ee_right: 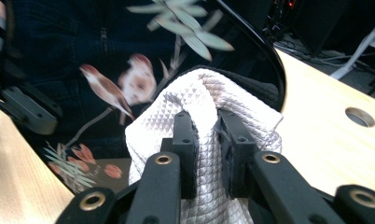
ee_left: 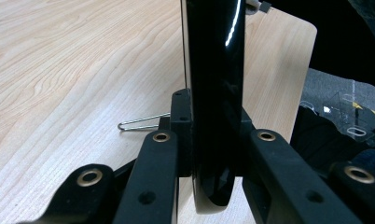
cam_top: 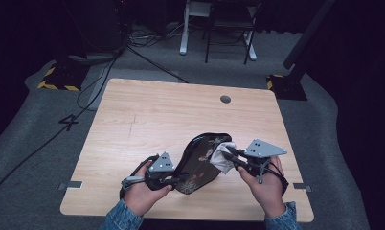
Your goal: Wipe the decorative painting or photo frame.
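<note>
Tray (cam_top: 200,163) rim sits clamped in left claw (ee_left: 214,121), cloth (ee_right: 199,107) in right claw (ee_right: 209,128).

A black lacquered tray (cam_top: 196,165) stands tilted up off the desk (cam_top: 147,120), its glossy decorated face turned toward the right side and its lower edge near the desk's front. The face carries a painted pattern of small brown birds, pale green leaves and reddish blossoms (clearest in the right gripper view). Seen edge-on in the left gripper view, the tray (ee_left: 216,93) rises upright as a thin dark slab with a pale rim. A white cloth (cam_top: 222,156), quilted in a fine diamond weave, is bunched into a wad and pressed against the upper part of the tray's painted face (ee_right: 129,79); the cloth (ee_right: 199,112) folds over on itself at the top.
</note>
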`<state>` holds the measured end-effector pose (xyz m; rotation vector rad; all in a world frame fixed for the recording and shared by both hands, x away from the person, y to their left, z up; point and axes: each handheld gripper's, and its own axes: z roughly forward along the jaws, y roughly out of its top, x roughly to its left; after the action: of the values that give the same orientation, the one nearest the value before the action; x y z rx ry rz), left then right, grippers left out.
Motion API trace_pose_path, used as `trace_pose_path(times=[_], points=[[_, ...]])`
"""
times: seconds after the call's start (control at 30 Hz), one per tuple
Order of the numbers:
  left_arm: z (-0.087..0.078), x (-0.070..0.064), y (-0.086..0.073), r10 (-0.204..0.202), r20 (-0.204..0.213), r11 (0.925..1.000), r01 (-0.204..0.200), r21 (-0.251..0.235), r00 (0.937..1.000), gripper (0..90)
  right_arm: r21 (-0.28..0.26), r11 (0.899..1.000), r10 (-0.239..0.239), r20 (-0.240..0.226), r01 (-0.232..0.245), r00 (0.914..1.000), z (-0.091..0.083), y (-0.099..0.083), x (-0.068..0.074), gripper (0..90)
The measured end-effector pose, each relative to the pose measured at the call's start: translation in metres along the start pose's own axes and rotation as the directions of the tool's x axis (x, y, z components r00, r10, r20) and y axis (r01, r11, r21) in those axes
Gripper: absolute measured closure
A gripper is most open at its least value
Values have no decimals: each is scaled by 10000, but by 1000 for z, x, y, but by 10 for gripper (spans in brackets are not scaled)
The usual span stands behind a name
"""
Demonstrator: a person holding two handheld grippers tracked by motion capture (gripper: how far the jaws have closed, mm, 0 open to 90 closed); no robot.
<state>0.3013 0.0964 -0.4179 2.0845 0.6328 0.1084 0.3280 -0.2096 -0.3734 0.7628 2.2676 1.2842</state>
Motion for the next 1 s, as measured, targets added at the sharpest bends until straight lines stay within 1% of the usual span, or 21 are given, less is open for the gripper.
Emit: trace_pose_path(times=[0.1,0.37,0.57,0.7,0.83,1.0], points=[[0,0,0,6,-6,10000,-6,-3,10000,793,69,9999,120,48,-121,9999,0,-4,-4,786],[0,0,0,37,-27,10000,-37,14,10000,793,345,9991,245,343,-257,9991,0,-14,-12,786],[-1,1,0,61,-18,10000,-61,14,10000,790,478,9984,292,512,-316,9983,0,-16,-14,786],[-1,0,0,156,-36,9999,-156,38,9999,788,474,9984,290,530,-315,9982,-1,-16,-14,785],[-5,0,0,156,-6,9999,-156,-43,9999,749,469,9985,266,566,-293,9980,-3,-15,-13,785],[-8,0,1,149,-37,9999,-149,-31,9999,677,363,9990,230,450,-247,9987,-7,-13,-10,785]])
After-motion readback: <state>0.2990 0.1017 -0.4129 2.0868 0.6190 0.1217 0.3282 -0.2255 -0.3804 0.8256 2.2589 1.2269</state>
